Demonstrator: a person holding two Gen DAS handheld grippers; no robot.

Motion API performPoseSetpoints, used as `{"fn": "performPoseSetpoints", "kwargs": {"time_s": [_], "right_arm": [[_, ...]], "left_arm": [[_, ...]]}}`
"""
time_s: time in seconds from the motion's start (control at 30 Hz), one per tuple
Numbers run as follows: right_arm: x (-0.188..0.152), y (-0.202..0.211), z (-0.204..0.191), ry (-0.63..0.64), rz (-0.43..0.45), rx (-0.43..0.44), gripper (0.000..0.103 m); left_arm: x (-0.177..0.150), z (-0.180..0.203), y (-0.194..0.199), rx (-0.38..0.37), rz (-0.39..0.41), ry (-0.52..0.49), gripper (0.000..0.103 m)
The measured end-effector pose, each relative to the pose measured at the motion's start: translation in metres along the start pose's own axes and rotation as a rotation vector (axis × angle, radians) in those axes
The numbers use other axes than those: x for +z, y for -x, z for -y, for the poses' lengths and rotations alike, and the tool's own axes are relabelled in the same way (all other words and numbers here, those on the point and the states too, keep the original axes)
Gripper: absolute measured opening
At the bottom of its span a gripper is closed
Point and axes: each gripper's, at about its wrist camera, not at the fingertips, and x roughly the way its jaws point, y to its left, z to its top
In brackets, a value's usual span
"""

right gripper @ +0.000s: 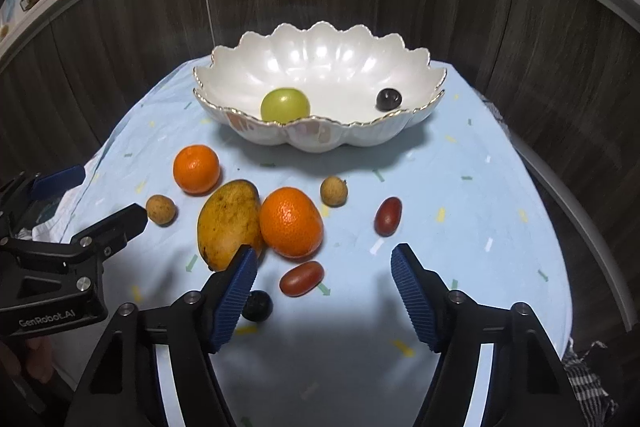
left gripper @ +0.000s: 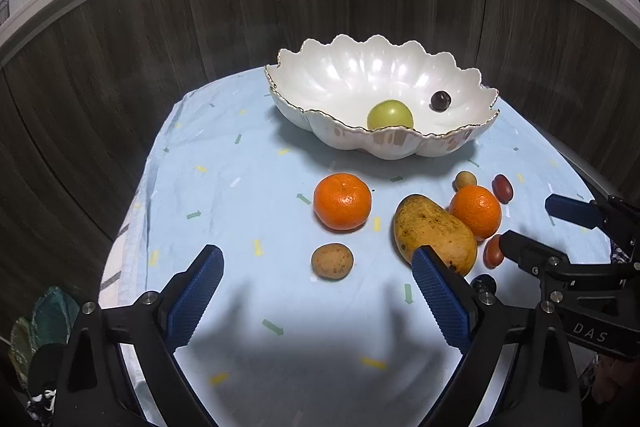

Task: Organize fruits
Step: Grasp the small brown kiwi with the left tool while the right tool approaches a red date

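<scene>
My left gripper (left gripper: 316, 281), with its blue ribbed pads, stands wide apart over the pale blue patterned tablecloth (left gripper: 240, 195), nothing between the jaws. The small brown speckled round fruit (left gripper: 332, 261) sits just ahead of the gap, on the near side of the white scalloped porcelain bowl with a gold rim (left gripper: 384, 147); I judge it the likeliest pick for this hand, since the jaws frame it.

My right gripper (right gripper: 324, 265) is also apart, less widely, and clamps on nothing. The oblong red-brown fruit (right gripper: 301, 278) lies right between its tips on the cloth, with no pad touching it that I can see. A small dark round fruit (right gripper: 258, 305) is partly hidden behind my left-hand pad.

Further out toward the bowl, the yellow-brown mango (right gripper: 228, 223) leans against one orange tangerine (right gripper: 291, 221); they touch. A second tangerine (right gripper: 196, 169) sits apart, nearer the bowl. Another small brown fruit (right gripper: 333, 191) and a second red-brown oblong fruit (right gripper: 387, 216) lie on the near side of the bowl too.

Inside the bowl rest a green round fruit (right gripper: 285, 103) and a dark round fruit (right gripper: 389, 99), well apart. So gathering into the bowl has begun, with most fruit not yet in it.
</scene>
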Motion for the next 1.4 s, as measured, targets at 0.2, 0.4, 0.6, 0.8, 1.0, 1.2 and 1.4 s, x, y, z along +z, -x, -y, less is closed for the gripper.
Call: {"fn": "performPoseSetpoints", "kwargs": {"time_s": [0.2,0.4,0.6,0.8,1.0,1.2,1.4], "right_arm": [[-0.001,-0.009,-0.003,0.009,-0.020,0.016,0.063],[-0.001,-0.018,-0.005,0.010,-0.045,0.035,0.057],[-0.002,-0.026,-0.003,0.006,-0.067,0.044,0.054],[-0.002,-0.035,-0.002,0.000,-0.094,0.053,0.049],[-0.003,-0.041,-0.002,0.001,-0.112,0.058,0.040],[-0.004,-0.040,-0.004,0.014,-0.109,0.059,0.030],[-0.004,-0.039,-0.004,0.014,-0.111,0.070,0.027]], "left_arm": [[0.000,-0.003,-0.009,-0.009,-0.003,0.008,0.090],[-0.002,-0.004,-0.020,-0.026,-0.033,0.018,0.083],[-0.002,-0.006,-0.030,-0.037,-0.061,0.032,0.078],[-0.004,-0.006,-0.041,-0.050,-0.094,0.039,0.066],[-0.004,-0.006,-0.049,-0.060,-0.118,0.050,0.057],[-0.006,-0.004,-0.054,-0.060,-0.130,0.046,0.046],[-0.005,-0.002,-0.054,-0.058,-0.117,0.039,0.030]]}}
